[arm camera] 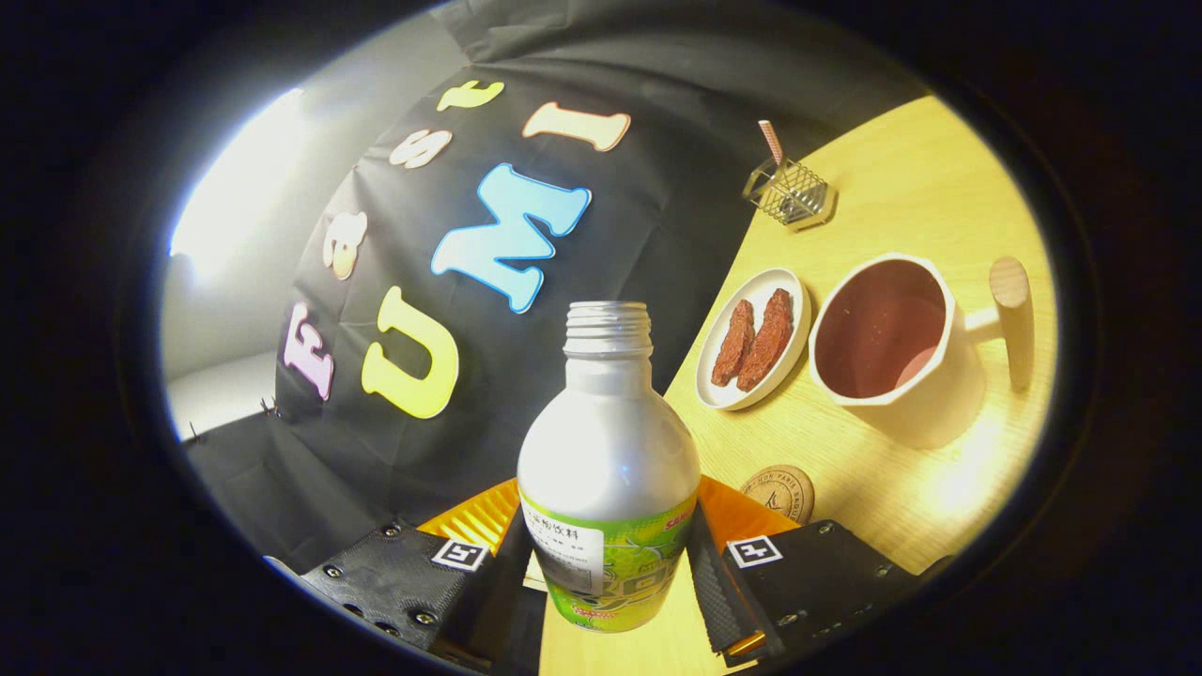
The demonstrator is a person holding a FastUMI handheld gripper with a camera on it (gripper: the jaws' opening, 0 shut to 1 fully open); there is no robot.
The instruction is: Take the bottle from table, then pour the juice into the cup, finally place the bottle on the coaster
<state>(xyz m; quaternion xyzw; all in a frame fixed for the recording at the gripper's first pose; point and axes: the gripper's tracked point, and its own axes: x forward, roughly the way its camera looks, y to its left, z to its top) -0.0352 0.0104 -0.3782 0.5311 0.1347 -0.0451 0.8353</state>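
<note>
While the worktop [901, 188] is sloping steeply across the gripper view, the whole scene is reading as tilted, so the bottle is likely being carried toward the cup or starting to lean for the pour; the lifting step looks done and the pouring step is in hand. The cup [883, 333], a wide pale mug with a wooden handle, is sitting well beyond the bottle and off to one side of its neck, and its dark inside is too dim to tell whether any juice is in it. The next move is calling for bringing the open neck over the cup's rim before tipping further. The bottle [608, 451], silver with a green label and its cap off, is standing between the fingers. The plate [784, 286] with two brown biscuits is lying just beside the cup, a wire holder farther off. The coaster [781, 490] is lying near the bottle's base. The gripper [608, 563] is pinching the bottle, jaws pressing its label from both sides.
</note>
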